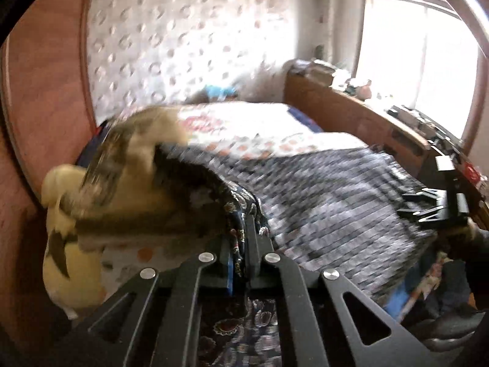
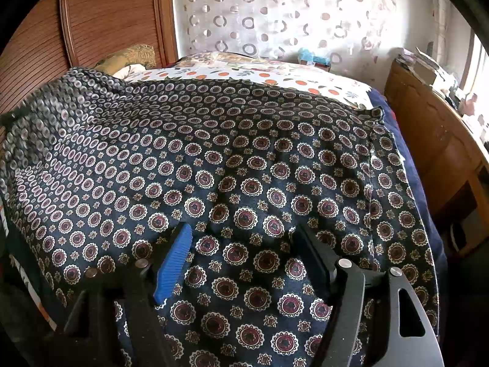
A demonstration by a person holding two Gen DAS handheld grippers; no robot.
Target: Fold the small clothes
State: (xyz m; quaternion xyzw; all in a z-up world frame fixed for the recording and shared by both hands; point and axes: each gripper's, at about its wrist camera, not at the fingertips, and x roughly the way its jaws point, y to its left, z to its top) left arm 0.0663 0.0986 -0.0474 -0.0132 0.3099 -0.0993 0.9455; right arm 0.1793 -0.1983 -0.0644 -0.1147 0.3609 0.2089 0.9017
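We had the patterned garment (image 2: 244,159), dark blue with rows of round medallions, spread across the bed (image 2: 275,73) so that it could be folded on a flat, soft surface. Our left gripper (image 1: 241,244) was clamped shut on a bunched edge of that cloth, the fabric pinched tight between its fingers and draping out toward the far side; we judged this hold was meant to carry the edge up and over for a fold, which would explain the blur in the left wrist view. Our right gripper (image 2: 244,257) stood with its jaws wide apart above the near part of the garment, the blue pad (image 2: 174,263) on one finger facing the gap, pressing on nothing; it seemed to wait over the cloth, ready to pin or take another edge. A yellow plush toy (image 1: 70,244) lay just beside the left gripper, near the wooden headboard (image 2: 107,18).
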